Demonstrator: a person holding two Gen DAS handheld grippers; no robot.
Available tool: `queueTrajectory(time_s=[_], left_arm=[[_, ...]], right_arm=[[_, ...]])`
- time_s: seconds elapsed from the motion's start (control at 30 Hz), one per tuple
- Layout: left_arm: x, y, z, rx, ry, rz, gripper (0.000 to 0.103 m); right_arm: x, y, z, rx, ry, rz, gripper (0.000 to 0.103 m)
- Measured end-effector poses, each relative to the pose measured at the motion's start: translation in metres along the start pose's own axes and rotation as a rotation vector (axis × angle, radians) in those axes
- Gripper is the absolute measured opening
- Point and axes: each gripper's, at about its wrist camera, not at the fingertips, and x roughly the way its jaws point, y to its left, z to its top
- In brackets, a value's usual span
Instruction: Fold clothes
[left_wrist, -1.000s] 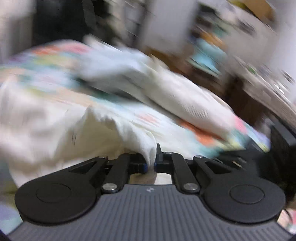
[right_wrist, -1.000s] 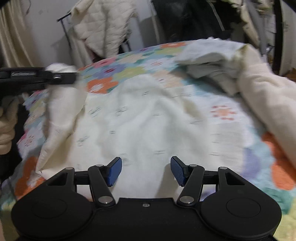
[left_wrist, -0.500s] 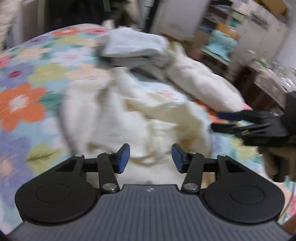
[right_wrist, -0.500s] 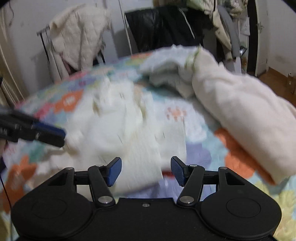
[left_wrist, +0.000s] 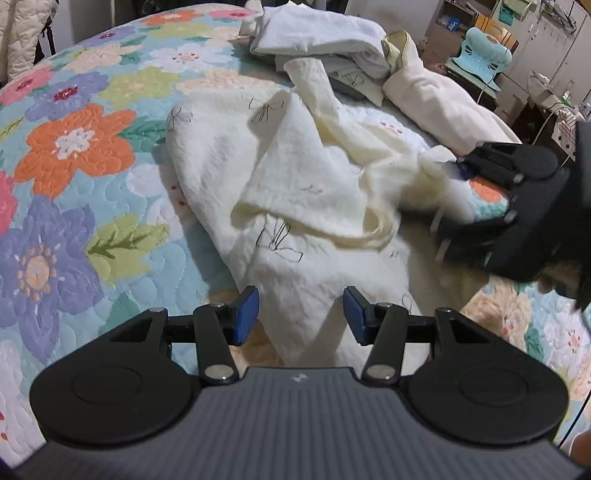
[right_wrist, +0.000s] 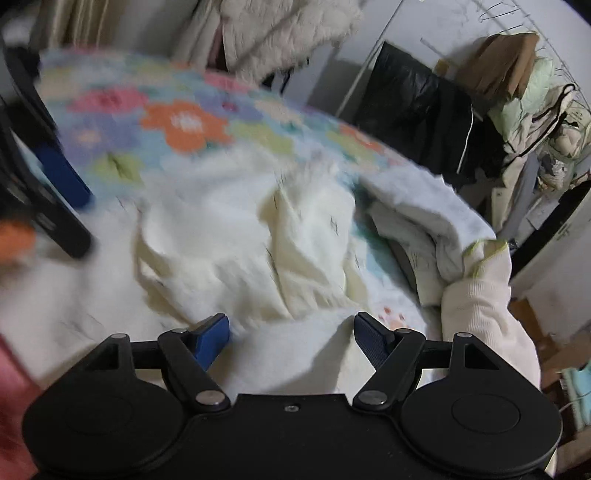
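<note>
1. The left gripper (left_wrist: 301, 314) hovers low over the near end of a crumpled cream quilted garment with thin black bow prints (left_wrist: 295, 177); its blue-padded fingers (left_wrist: 245, 314) are spread apart and hold nothing.
2. The garment lies bunched on a bed covered by a floral quilted bedspread in orange, purple and teal (left_wrist: 74, 147), with one flap folded over its middle.
3. In the left wrist view the right gripper (left_wrist: 480, 192) is at 3 o'clock, at the garment's right edge; blur hides whether it touches the cloth.
4. In the right wrist view the right gripper (right_wrist: 291, 343) has its fingers (right_wrist: 212, 341) released wide, with the cream cloth (right_wrist: 240, 240) spread before them and nothing between them.
5. At about 1 o'clock of the garment lies a pile of folded white and cream clothes (left_wrist: 332, 37), and a long cream knitted piece (left_wrist: 436, 99) stretches from it towards 3 o'clock.
6. Beyond the bed, at 12 o'clock in the right wrist view, a white quilted jacket (right_wrist: 280, 33) hangs.
</note>
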Motion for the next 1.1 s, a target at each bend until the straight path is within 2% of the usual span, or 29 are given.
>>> queueTrajectory(time_s=[0.03, 0.07, 0.1, 0.13, 0.17, 0.27, 0.33, 0.37, 0.43, 0.53, 0.67, 0.7, 0.73, 0.77, 0.83, 0.9, 0.93, 1.0, 1.07, 1.1], left_arm=[[0.001, 0.001, -0.001, -0.008, 0.006, -0.001, 0.05], [0.002, 0.002, -0.002, -0.016, 0.011, -0.002, 0.05], [0.003, 0.003, -0.003, -0.029, 0.014, -0.005, 0.05], [0.004, 0.004, -0.003, -0.042, 0.016, -0.008, 0.05], [0.004, 0.006, -0.003, -0.055, 0.018, -0.011, 0.05], [0.007, 0.004, -0.003, -0.068, 0.014, -0.029, 0.05], [0.01, 0.001, -0.002, -0.066, 0.015, -0.03, 0.05], [0.012, 0.0, -0.002, -0.067, 0.017, -0.028, 0.05], [0.015, -0.001, -0.002, -0.08, 0.022, -0.025, 0.05], [0.017, 0.002, -0.002, -0.104, 0.019, -0.023, 0.05], [0.019, 0.006, -0.003, -0.132, 0.018, -0.015, 0.051], [0.02, 0.007, -0.003, -0.139, 0.021, -0.014, 0.051], [0.021, 0.008, -0.004, -0.144, 0.025, -0.013, 0.051], [0.023, 0.008, -0.005, -0.146, 0.031, -0.012, 0.051], [0.025, 0.007, -0.006, -0.137, 0.041, -0.007, 0.051], [0.026, 0.006, -0.008, -0.131, 0.047, -0.005, 0.052], [0.026, 0.006, -0.009, -0.131, 0.051, -0.004, 0.052], [0.025, 0.009, -0.01, -0.142, 0.052, -0.012, 0.052], [0.021, 0.013, -0.013, -0.16, 0.049, -0.017, 0.052], [0.019, 0.015, -0.015, -0.171, 0.047, -0.021, 0.052]], right_arm=[[0.001, -0.006, -0.002, 0.01, 0.001, 0.03, 0.063], [0.002, -0.013, -0.004, 0.027, -0.001, 0.06, 0.033], [-0.006, -0.03, -0.007, 0.147, -0.026, 0.094, 0.018], [-0.014, -0.046, -0.01, 0.266, -0.051, 0.129, 0.012], [-0.021, -0.062, -0.013, 0.386, -0.074, 0.162, 0.012], [-0.021, -0.109, -0.046, 0.746, -0.031, 0.211, 0.012], [-0.014, -0.128, -0.083, 0.967, 0.067, 0.182, 0.016], [-0.011, -0.132, -0.095, 1.004, 0.121, 0.149, 0.018], [-0.018, -0.132, -0.109, 1.002, 0.164, 0.064, 0.021], [-0.037, -0.128, -0.107, 0.931, 0.121, 0.017, 0.032], [-0.059, -0.102, -0.072, 0.665, -0.04, 0.067, 0.034], [-0.063, -0.093, -0.064, 0.598, -0.074, 0.101, 0.04], [-0.063, -0.084, -0.053, 0.517, -0.091, 0.121, 0.052], [-0.058, -0.074, -0.045, 0.424, -0.097, 0.102, 0.058], [-0.043, -0.052, -0.032, 0.251, -0.112, 0.032, 0.06], [-0.021, -0.043, -0.028, 0.158, -0.103, -0.019, 0.062], [-0.01, -0.046, -0.029, 0.147, -0.097, -0.042, 0.061], [0.002, -0.067, -0.034, 0.265, -0.085, -0.08, 0.06], [0.008, -0.11, -0.051, 0.58, -0.036, -0.06, 0.059], [0.005, -0.119, -0.061, 0.625, -0.008, -0.086, 0.059]])
